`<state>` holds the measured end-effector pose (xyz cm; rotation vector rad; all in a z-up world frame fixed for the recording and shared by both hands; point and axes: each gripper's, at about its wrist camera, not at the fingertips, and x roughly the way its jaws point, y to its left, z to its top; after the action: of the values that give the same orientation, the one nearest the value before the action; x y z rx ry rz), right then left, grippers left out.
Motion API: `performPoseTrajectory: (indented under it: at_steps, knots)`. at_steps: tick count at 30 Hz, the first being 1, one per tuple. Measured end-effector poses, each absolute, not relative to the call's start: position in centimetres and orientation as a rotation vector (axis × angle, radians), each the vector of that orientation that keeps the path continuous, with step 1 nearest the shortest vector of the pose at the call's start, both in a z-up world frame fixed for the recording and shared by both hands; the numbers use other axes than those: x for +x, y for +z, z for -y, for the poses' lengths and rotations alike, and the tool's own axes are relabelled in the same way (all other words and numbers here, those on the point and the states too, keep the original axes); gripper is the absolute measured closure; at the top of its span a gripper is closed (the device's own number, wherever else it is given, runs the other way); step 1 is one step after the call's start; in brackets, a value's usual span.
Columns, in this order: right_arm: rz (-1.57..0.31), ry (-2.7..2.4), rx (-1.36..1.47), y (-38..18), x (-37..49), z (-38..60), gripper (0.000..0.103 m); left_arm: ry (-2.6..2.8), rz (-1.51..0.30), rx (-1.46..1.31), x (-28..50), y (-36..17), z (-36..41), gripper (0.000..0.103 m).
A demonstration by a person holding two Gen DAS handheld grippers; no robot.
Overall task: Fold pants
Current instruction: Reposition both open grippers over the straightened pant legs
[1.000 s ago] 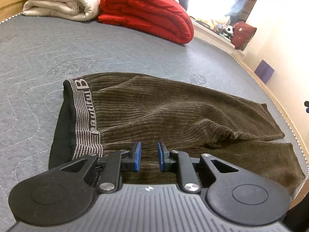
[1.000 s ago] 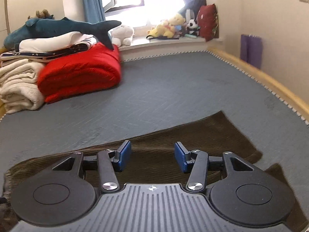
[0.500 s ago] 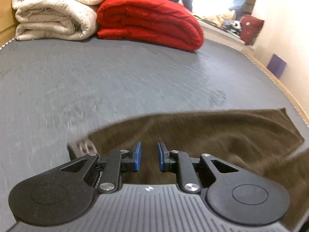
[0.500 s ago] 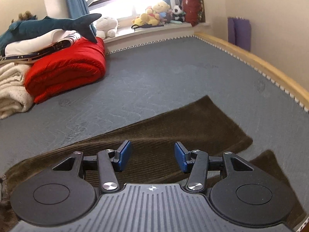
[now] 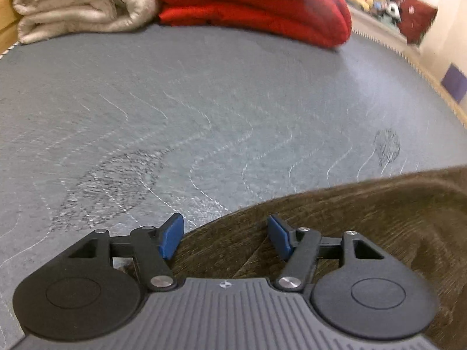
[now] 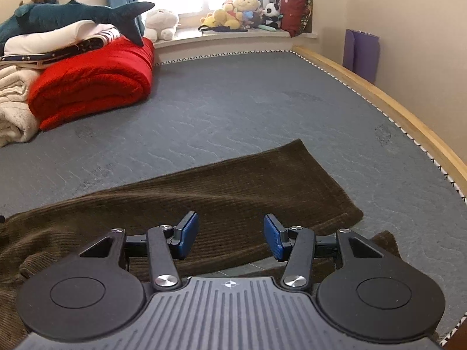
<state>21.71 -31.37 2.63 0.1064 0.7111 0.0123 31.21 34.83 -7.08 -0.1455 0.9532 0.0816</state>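
Brown corduroy pants (image 6: 221, 186) lie flat on the grey mattress, legs stretching to the right. In the left wrist view the pants (image 5: 364, 213) fill the lower right. My left gripper (image 5: 224, 234) is open and empty, low over the pants' upper edge near the waist end; the waistband is hidden. My right gripper (image 6: 230, 237) is open and empty, just above the upper leg, near its lower edge. The cuff of the second leg (image 6: 382, 242) shows behind the right finger.
A red folded blanket (image 6: 93, 81) and cream blankets (image 5: 78, 3) are stacked at the far side of the grey mattress (image 6: 262, 110). A plush shark (image 6: 73, 17) lies on top. A wooden bed edge (image 6: 394, 110) runs along the right. Stuffed toys (image 6: 239, 11) sit on the windowsill.
My left gripper has opened wider and moved forward and left, to the pants' upper edge; the waistband has left its view. My right gripper stays open and has drawn back slightly.
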Motion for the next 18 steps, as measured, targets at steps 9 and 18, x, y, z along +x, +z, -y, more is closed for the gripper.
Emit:
performPoseTrajectory:
  at_steps: [9,18]
  knots:
    - [-0.744,-0.01,0.107,1.9,22.2,32.6,0.051,0.02,-1.051,-0.038,32.6,-9.1,-35.0,0.038]
    - [-0.734,0.009,0.101,2.2,22.1,32.2,0.051,0.026,-1.07,0.003,33.1,-9.1,-34.0,0.047]
